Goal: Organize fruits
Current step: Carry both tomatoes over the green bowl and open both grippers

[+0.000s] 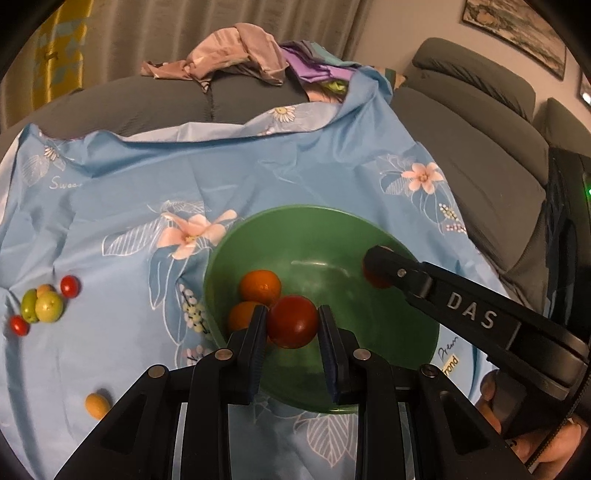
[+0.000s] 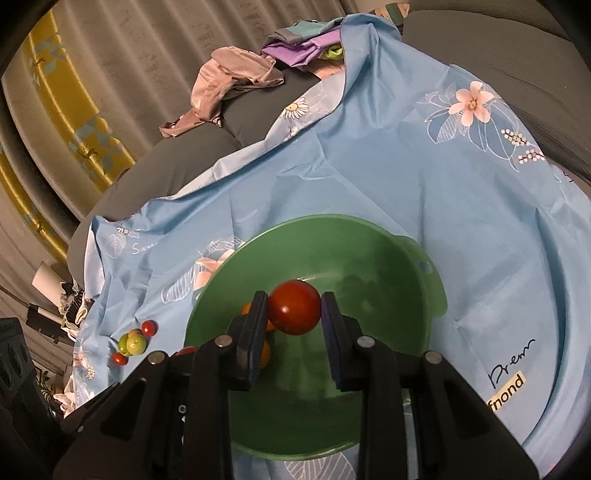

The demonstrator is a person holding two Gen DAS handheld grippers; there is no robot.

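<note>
Two grippers hang over a green bowl [image 1: 388, 350] that sits on a light blue flowered cloth [image 1: 147, 184] spread over a grey sofa [image 1: 480, 166]. The left gripper [image 1: 292, 325] is clenched on a red tomato [image 1: 291, 321], its pads pressing the fruit from both sides above the near-left part of the bowl. The right gripper [image 2: 293, 312] grasps a second red tomato [image 2: 294, 307] in the same way, above the middle of the bowl; in the left wrist view it reaches in from the right, with part of its fruit showing past the fingertip.

Inside the bowl, toward its left side, lie two oranges [image 1: 259, 287], one partly hidden behind the left gripper's finger.

On the cloth, well to the left of the bowl, several small fruits sit in a cluster: green ones [image 1: 48, 306] touching each other, one cherry tomato [image 1: 69, 286] just beside them on the far side and another [image 1: 19, 325] on the near side. A small yellow-orange fruit [image 1: 96, 404] lies alone nearer, well apart from the cluster.

At the far edge of the sofa, a crumpled pinkish cloth [image 1: 236, 51] and a purple one [image 1: 317, 64] are heaped, with curtains [image 1: 147, 29] behind. Part of a hand [image 1: 532, 435] shows at the lower right, under the right gripper.
</note>
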